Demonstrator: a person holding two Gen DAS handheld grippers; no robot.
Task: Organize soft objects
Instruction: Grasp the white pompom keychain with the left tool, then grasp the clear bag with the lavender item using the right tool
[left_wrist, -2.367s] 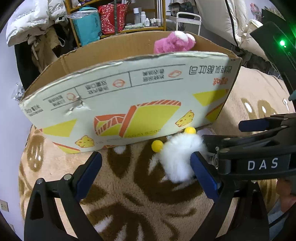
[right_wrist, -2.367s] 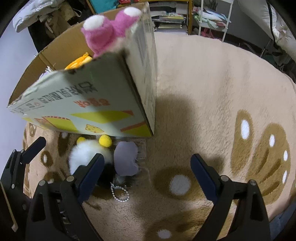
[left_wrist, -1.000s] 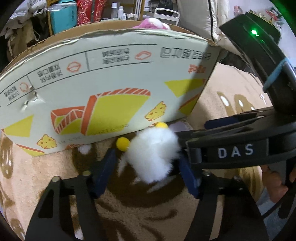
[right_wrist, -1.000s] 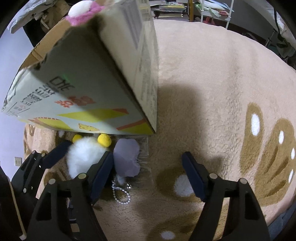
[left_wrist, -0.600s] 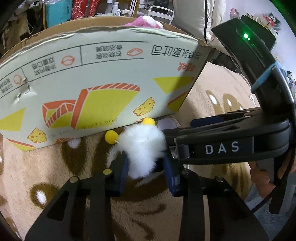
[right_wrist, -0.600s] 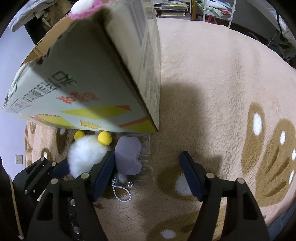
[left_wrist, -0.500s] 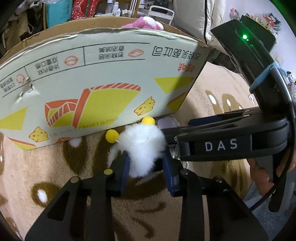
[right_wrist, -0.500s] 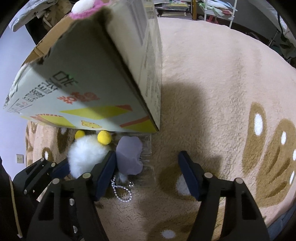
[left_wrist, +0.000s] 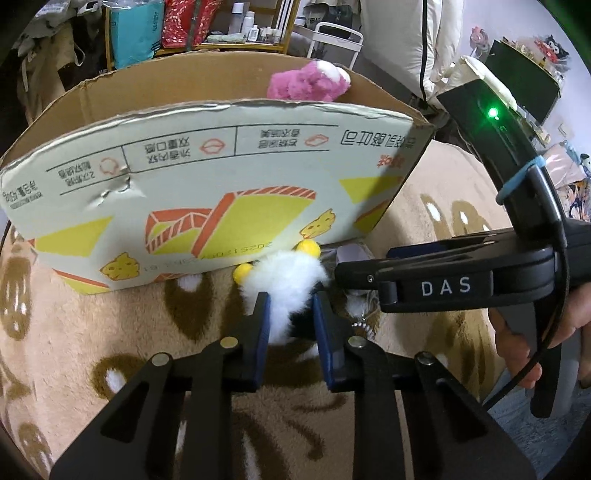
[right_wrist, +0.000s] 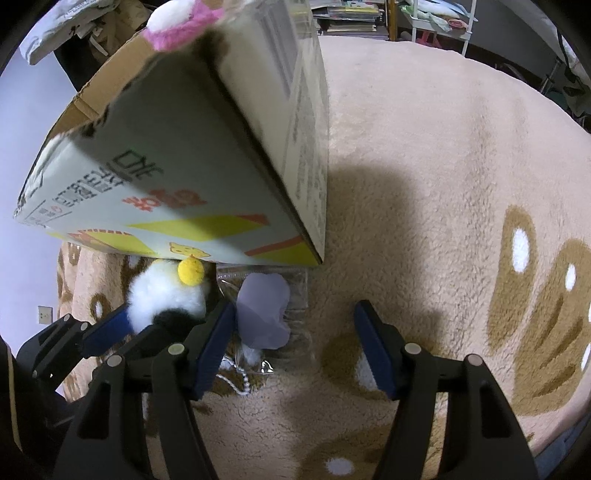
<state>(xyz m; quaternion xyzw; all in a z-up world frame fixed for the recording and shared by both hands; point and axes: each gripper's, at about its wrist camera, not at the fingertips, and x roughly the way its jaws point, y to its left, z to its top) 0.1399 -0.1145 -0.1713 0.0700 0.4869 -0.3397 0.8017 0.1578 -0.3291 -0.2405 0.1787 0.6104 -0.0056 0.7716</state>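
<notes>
White fluff now bulges between the blue pads of my left gripper (left_wrist: 290, 325): its jaws have just been closing and now pinch the fluffy white plush toy with yellow pom-poms (left_wrist: 286, 280), on the tan patterned rug (left_wrist: 92, 325) just beside the printed cardboard box (left_wrist: 207, 192). I judge it ready to lift into the box. My right gripper (right_wrist: 295, 345) hangs half open, empty, over the lilac plush keychain in its clear bag (right_wrist: 264, 310).

Both fisheye views bend strongly at the rims, with dark corners. Indoor light is moderate and soft. The box (right_wrist: 177, 155) casts a broad shadow on the rug (right_wrist: 424, 177), its top edge blurred.
</notes>
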